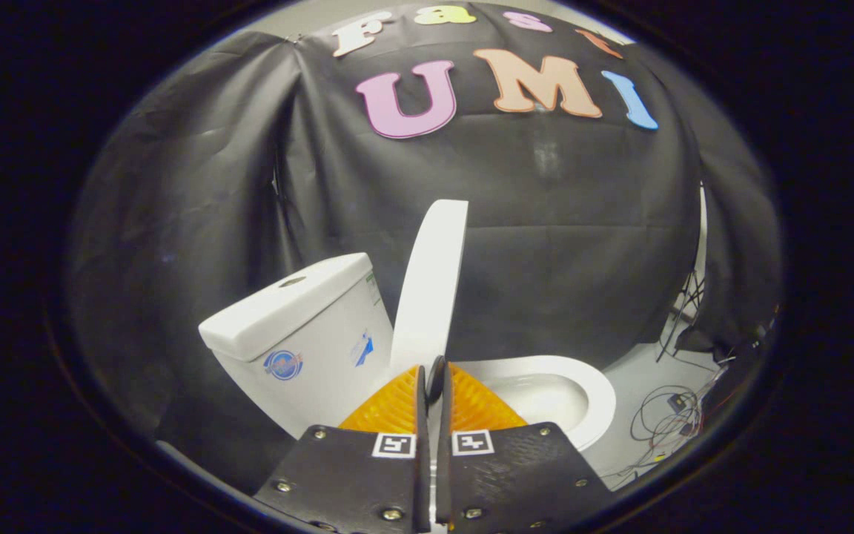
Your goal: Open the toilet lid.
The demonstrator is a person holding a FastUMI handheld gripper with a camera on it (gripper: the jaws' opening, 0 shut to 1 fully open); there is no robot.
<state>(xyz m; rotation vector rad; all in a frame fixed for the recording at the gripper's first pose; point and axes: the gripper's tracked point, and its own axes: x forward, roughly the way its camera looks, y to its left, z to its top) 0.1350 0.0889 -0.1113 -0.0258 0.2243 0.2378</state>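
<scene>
Staged recording booth, not a real bathroom: black cloth wall (545, 245) draped behind a white toilet (308, 334), loose cables (664, 423) and stand legs (683, 311) strewn on pale floor (634, 386) at right.

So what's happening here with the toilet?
A person is working a handheld gripper to open the toilet lid. The lid stands raised, nearly upright, beside the tank, and its edge sits between the gripper's nearly closed fingers. The seat around the bowl lies down, just beyond the fingers.
</scene>
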